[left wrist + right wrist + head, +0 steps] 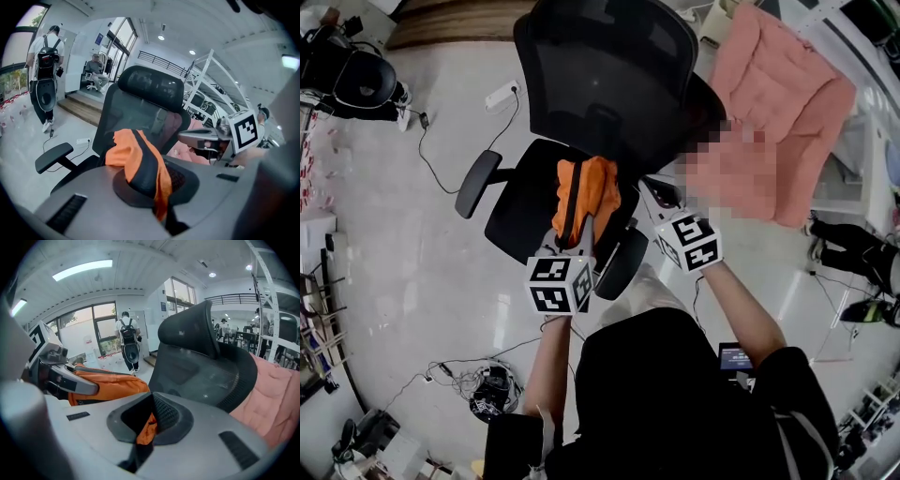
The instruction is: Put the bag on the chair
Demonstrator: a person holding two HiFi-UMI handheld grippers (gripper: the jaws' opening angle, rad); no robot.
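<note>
Tight clamp from the left hand-held gripper on the orange-and-black bag, and the right hand-held gripper pinches an orange fold of it from 4 o'clock. The bag is over the chair seat, backrest at its 12 o'clock. Touching the seat? Can't tell.

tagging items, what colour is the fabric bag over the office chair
An orange fabric bag with a black band, best in left gripper view.

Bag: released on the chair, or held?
Held. Both the left tongs and right tongs are shut on the bag, over the chair seat; contact with it: cannot tell.
</note>
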